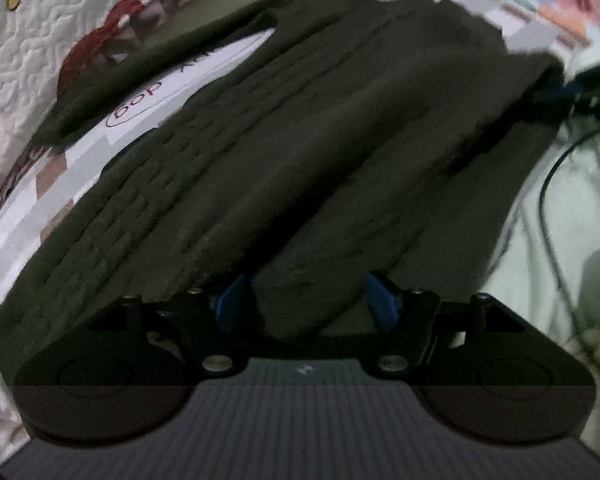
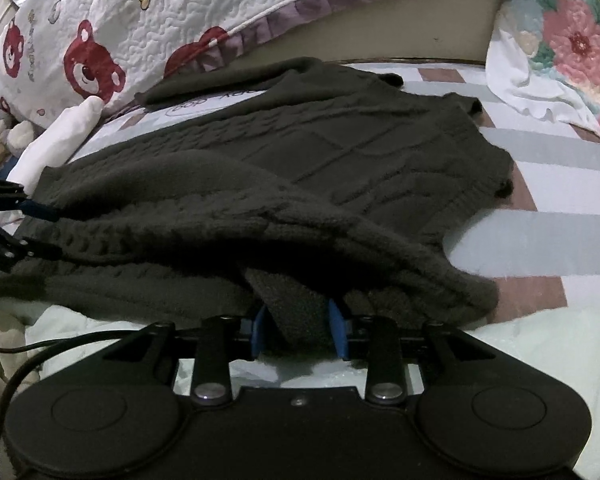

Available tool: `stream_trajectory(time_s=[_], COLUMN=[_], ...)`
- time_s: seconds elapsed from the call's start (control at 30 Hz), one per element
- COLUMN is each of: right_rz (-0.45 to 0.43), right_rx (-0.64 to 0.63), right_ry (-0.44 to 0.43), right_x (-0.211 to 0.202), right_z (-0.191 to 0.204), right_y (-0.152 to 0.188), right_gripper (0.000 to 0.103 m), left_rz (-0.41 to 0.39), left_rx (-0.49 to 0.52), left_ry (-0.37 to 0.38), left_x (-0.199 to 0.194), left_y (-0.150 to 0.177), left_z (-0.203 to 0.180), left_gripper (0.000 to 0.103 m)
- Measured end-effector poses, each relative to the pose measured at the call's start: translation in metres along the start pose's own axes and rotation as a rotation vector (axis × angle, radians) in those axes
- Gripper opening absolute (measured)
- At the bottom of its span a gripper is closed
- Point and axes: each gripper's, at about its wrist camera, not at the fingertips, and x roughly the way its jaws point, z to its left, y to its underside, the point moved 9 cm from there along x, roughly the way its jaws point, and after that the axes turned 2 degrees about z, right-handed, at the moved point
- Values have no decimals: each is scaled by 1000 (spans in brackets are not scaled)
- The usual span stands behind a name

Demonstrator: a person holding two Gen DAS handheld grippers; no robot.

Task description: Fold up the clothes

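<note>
Right under my left camera, my left gripper [image 1: 306,302] tilts steeply down with its blue pads [image 1: 382,300] spread apart; a roll of the dark green knitted sweater [image 1: 300,152] lies between them, and I can't tell whether the pads press it or merely flank it (the view is blurred). My right gripper [image 2: 298,330] also angles downward at the sweater's [image 2: 300,184] near hem, jaws parted, with a flap of knit sitting between the blue pads [image 2: 336,328]; whether they touch it I cannot tell.

From the right view, my left gripper [image 2: 32,210] shows at the far left edge, against the folded-over side of the sweater.

That sweater lies spread on a bed sheet [image 2: 560,196] of pale grey, white and brown blocks. Beyond it sits a white quilted blanket [image 2: 140,28] printed with red bears, and a floral quilt [image 2: 568,40] at the right. Pale green bedding [image 2: 540,360] lies nearest me, crossed by a black cable [image 2: 16,380].
</note>
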Motion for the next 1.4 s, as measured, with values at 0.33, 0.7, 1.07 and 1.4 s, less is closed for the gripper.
stream_trajectory(time_s=[0.33, 0.7, 1.07, 1.4], right_rz=[-3, 24, 267, -161], right_rx=[43, 221, -276, -419], right_ry=[-35, -247, -385, -296], right_x=[0, -5, 9, 18], right_z=[-3, -40, 52, 136], right_y=[-1, -49, -245, -289], right_gripper=[37, 38, 41, 41], left_rz=[58, 118, 336, 183], left_rx=[42, -157, -139, -241], left_ry=[-17, -13, 39, 66], left_x=[-8, -48, -87, -138], left_y=[-29, -89, -123, -125], left_z=[18, 101, 80, 73], left_gripper=[9, 9, 9, 8])
